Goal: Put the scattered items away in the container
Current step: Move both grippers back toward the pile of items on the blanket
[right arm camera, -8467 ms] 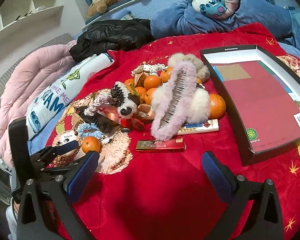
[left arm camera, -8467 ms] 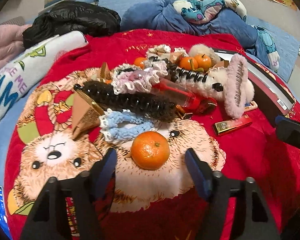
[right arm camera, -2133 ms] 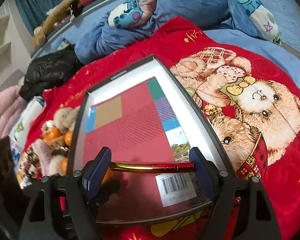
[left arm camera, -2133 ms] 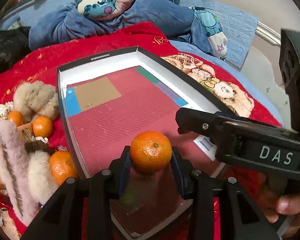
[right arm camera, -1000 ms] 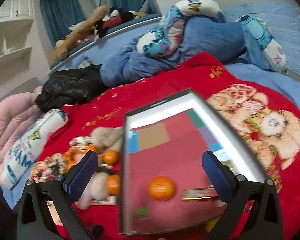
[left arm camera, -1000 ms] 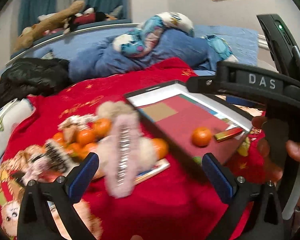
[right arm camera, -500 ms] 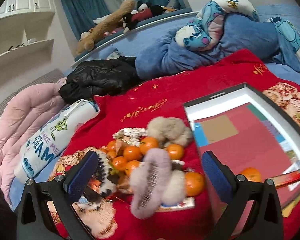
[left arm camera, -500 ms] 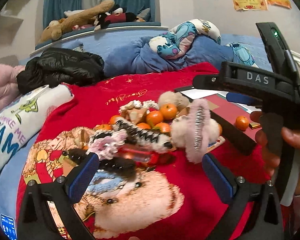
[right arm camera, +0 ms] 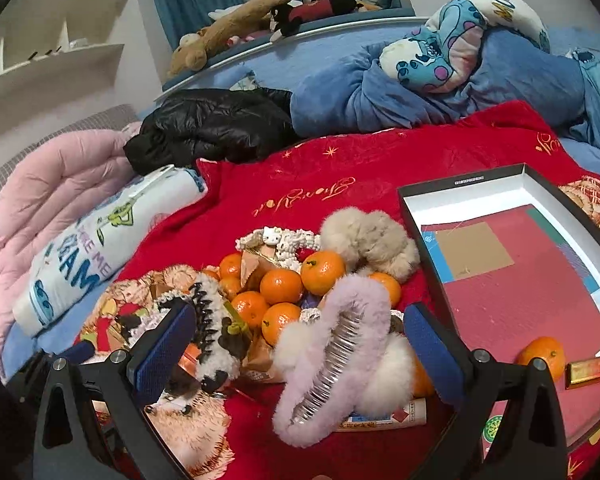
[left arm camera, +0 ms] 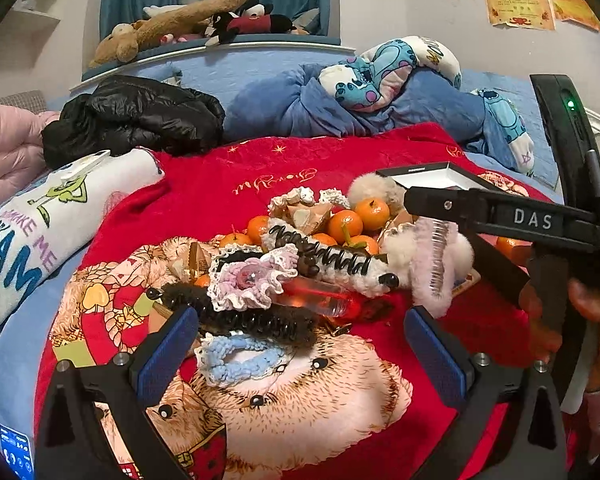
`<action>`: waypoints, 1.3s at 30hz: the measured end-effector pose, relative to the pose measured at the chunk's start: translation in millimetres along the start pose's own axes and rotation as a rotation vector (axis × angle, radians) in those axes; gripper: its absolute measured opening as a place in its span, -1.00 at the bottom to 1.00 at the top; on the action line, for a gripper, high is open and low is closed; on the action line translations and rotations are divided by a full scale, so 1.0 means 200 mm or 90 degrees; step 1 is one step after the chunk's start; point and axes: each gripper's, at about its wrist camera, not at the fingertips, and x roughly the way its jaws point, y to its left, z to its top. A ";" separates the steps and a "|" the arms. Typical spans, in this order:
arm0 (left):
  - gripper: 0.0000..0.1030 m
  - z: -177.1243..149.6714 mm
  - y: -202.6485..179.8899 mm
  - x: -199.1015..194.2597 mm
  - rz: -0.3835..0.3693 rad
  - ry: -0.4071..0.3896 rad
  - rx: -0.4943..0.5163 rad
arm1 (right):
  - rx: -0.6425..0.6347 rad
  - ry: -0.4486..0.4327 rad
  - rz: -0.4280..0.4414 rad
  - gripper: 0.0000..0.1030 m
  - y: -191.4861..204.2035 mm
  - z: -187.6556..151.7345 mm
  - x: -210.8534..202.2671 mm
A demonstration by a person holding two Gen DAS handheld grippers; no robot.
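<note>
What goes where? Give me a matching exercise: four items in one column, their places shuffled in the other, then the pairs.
Items
1. lone tangerine
2. red-gold bar
3. lilac fluffy hair claw
4. blue crocheted scrunchie

Places
A. on the red blanket, nearest the left tongs
B. in the box, right of the fruit
C. in the box, left of the bar
D. on the blanket, just outside the box's left wall

Pairs: 1-C, 2-B, 3-D, 4-A
</note>
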 end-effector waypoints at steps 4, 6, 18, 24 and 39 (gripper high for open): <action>1.00 0.00 0.01 0.01 -0.004 0.010 -0.004 | 0.007 -0.013 -0.019 1.00 -0.01 -0.01 0.00; 1.00 0.01 0.02 0.00 0.006 0.003 -0.002 | 0.019 -0.030 -0.023 1.00 -0.03 -0.01 -0.01; 1.00 -0.01 0.09 -0.01 -0.002 0.019 -0.039 | -0.020 -0.012 -0.021 1.00 0.05 -0.04 0.03; 1.00 -0.06 0.16 0.03 -0.027 0.053 -0.063 | -0.011 -0.017 -0.017 1.00 0.05 -0.03 0.02; 1.00 -0.11 0.23 0.16 -0.057 0.092 -0.114 | 0.054 -0.029 -0.011 1.00 -0.06 0.00 -0.06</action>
